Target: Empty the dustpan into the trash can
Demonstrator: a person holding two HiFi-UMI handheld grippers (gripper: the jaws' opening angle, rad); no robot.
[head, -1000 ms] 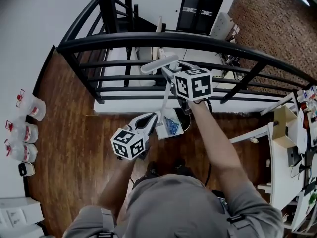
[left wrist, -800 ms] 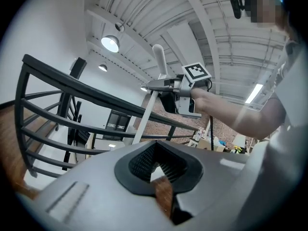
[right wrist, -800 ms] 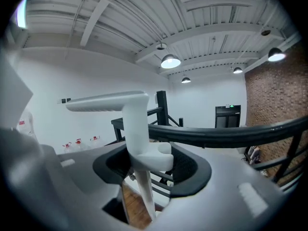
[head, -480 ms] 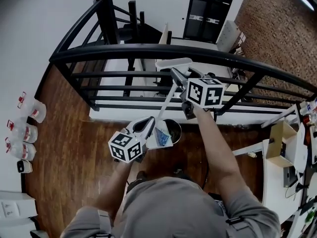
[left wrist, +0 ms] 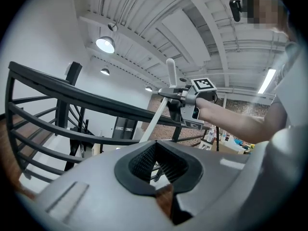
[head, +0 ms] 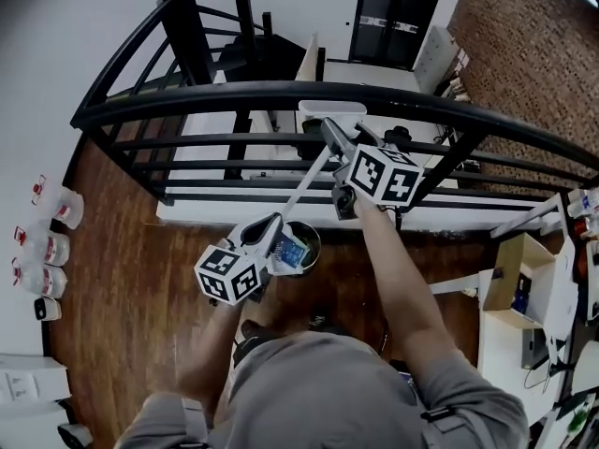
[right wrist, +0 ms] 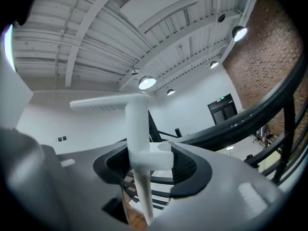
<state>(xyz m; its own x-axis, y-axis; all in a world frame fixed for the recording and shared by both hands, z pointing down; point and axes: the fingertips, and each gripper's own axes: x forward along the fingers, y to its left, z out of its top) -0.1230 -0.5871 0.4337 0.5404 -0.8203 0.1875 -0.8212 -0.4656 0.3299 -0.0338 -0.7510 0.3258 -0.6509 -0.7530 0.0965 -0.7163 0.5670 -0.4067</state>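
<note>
My right gripper (head: 333,138) (right wrist: 147,154) is shut on the dustpan's long white handle (head: 309,181) (right wrist: 138,129), just below its T-shaped top bar (right wrist: 108,101). The handle slants down to the white pan (head: 291,251), which carries blue debris and hangs at the rim of the dark round trash can (head: 314,235) on the wood floor. My left gripper (head: 272,224) (left wrist: 154,146) sits at the pan's left side. Its tips meet, and nothing shows between them. The left gripper view looks up at the right gripper (left wrist: 182,99) and the handle (left wrist: 153,119).
A black metal railing (head: 281,96) runs close in front of the can, with a white lower level beyond it. Plastic bottles (head: 42,251) line the left wall. White tables and an open cardboard box (head: 515,288) stand at the right.
The person has stepped along the railing. Both grippers and the dustpan have shifted left in the head view. The pan now sits over the can's rim, and the handle leans more.
</note>
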